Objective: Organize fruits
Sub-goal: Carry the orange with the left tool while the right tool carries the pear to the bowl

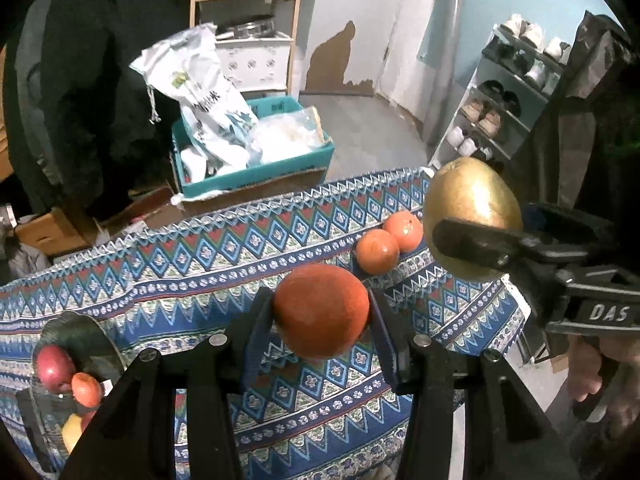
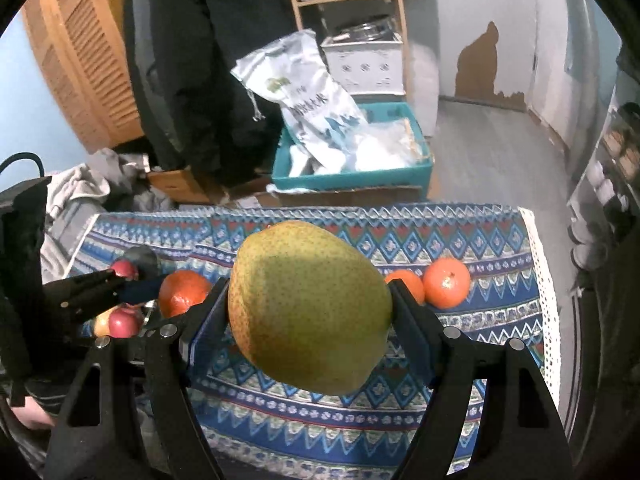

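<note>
My left gripper [image 1: 321,312] is shut on an orange [image 1: 321,310] and holds it above the patterned tablecloth [image 1: 200,264]. My right gripper [image 2: 310,308] is shut on a yellow-green pear [image 2: 310,306], also held above the cloth; in the left wrist view the pear [image 1: 472,192] shows at the right. Two oranges [image 1: 378,251] [image 1: 404,232] lie on the cloth near its far right edge; they show in the right wrist view [image 2: 446,282]. A glass bowl [image 1: 92,344] at the left holds a red apple [image 1: 54,368] and other fruit.
Beyond the table's far edge stands a teal crate [image 1: 256,172] with a white bag [image 1: 200,80] in it. A wooden shelf [image 1: 248,20] stands behind it and a shoe rack [image 1: 504,100] at the right. Dark clothes hang at the left.
</note>
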{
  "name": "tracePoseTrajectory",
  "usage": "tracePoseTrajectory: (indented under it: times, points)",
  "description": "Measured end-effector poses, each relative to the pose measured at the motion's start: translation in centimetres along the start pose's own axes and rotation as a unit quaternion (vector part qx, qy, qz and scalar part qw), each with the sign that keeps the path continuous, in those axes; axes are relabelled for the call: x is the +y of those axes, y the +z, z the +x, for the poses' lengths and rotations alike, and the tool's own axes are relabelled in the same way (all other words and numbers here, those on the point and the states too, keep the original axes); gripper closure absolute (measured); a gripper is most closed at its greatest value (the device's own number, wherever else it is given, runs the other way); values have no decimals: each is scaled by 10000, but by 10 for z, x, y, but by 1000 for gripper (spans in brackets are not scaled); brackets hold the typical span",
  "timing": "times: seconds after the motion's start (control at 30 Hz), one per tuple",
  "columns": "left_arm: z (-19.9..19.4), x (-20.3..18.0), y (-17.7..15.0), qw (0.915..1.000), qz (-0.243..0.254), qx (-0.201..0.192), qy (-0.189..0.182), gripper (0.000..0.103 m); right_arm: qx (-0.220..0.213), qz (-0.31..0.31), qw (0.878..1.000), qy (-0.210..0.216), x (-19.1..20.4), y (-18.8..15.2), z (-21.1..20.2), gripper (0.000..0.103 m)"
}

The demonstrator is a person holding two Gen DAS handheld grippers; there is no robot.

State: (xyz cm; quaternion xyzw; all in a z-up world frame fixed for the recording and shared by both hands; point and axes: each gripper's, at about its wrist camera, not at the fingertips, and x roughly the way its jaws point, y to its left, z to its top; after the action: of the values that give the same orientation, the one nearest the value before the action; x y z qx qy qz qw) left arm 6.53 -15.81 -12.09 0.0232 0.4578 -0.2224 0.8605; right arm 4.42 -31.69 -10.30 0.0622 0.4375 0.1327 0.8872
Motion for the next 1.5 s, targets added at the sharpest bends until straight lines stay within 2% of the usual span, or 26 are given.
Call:
tracePoseTrajectory:
  times: [0.6, 0.87, 1.2, 1.5]
  points:
    - [-54, 64, -9, 9986, -400, -299, 190, 54, -112, -411, 9983, 396, 64, 23, 4, 26]
    - [-73, 104, -23, 9964, -624, -403, 412, 54, -67, -668, 9956, 652, 101, 33, 17, 26]
    - [-92, 161, -45, 9905, -1064, -478, 731, 54, 1, -935, 9912, 938, 149, 45, 34, 26]
    - [-104, 205, -66, 9835, -1476, -529, 897, 54, 235, -1152, 9857, 1208, 195, 49, 63, 26]
